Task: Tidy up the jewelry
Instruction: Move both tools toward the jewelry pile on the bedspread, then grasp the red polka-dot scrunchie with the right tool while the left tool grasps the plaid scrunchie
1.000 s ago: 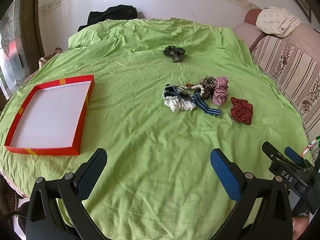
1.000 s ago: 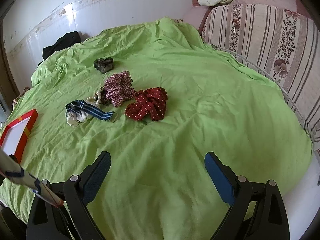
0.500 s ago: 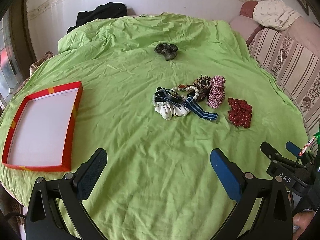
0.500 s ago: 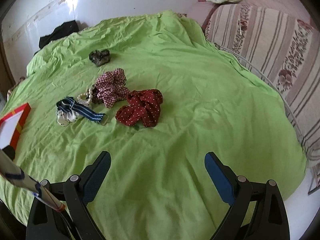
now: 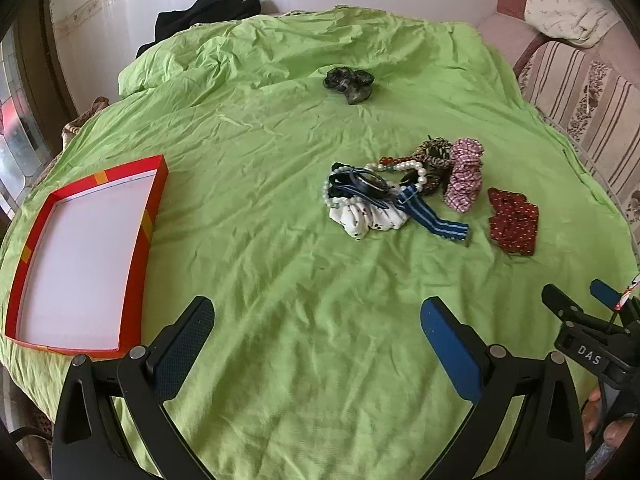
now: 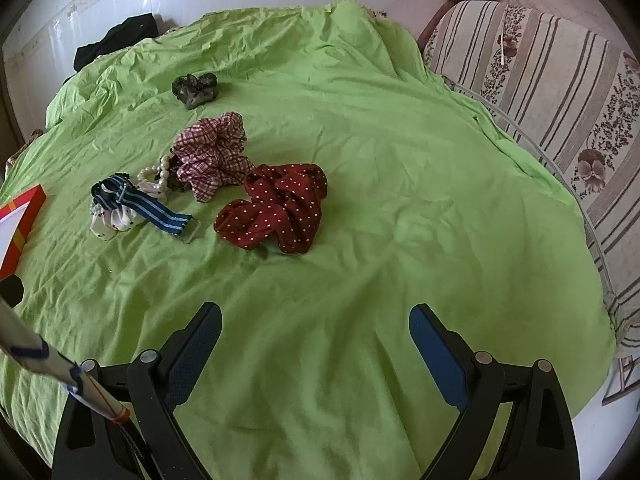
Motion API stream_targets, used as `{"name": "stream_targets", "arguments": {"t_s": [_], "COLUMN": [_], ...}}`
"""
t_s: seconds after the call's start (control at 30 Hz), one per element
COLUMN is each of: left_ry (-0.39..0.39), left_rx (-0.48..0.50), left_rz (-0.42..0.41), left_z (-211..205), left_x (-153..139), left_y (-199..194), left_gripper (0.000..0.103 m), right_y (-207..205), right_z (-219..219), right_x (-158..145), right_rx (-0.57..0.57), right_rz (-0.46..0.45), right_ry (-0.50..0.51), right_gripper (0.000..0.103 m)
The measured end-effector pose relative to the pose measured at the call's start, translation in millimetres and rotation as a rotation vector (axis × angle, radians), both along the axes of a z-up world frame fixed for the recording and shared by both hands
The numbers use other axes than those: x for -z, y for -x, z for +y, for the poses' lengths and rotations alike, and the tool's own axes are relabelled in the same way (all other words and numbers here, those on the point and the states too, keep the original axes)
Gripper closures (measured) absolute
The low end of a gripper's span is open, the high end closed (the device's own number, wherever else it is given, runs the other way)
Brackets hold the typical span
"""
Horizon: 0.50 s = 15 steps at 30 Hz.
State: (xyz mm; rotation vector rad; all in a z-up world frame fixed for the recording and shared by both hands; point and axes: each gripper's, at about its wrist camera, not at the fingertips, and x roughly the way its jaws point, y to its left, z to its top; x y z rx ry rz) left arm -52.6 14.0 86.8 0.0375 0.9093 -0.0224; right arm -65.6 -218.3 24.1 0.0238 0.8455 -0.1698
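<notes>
A: Jewelry pile (image 5: 396, 192) sits mid-table, tray (image 5: 80, 264) well apart; both the left gripper (image 5: 316, 340) and right gripper (image 6: 316, 340) gape, empty

B: Tangled, probably; lifting beads (image 5: 400, 168) may drag the strap (image 5: 436, 220) along

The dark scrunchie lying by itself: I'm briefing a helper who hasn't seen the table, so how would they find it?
On the green cloth, look past the central pile of accessories toward the wall. The dark scrunchie lies alone there, mottled greenish-black, touching nothing, unlike the checked and red dotted ones nearer.
</notes>
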Motion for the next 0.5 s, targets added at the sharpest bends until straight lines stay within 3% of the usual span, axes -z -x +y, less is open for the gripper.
{"name": "stream_targets", "arguments": {"t_s": [0.33, 0.37, 0.47, 0.5], "left_ry": [0.075, 0.092, 0.171, 0.183], "left_rx": [0.024, 0.030, 0.048, 0.051], "left_rz": [0.030, 0.034, 0.091, 0.103], "left_z": [13, 14, 18, 17], "left_x": [3, 2, 4, 5], "left_y": [-34, -38, -59, -63], "left_gripper": [0.002, 0.004, 0.030, 0.033], "right_y": [-17, -19, -29, -32], "right_z": [-34, -37, -46, -48], "right_x": [-7, -7, -6, -5], "right_rx": [-0.032, -0.036, -0.041, -0.039], "right_rz": [-0.037, -0.039, -0.026, -0.023], "right_ry": [-0.144, -0.156, -0.191, -0.199], "right_gripper": [0.006, 0.008, 0.016, 0.018]}}
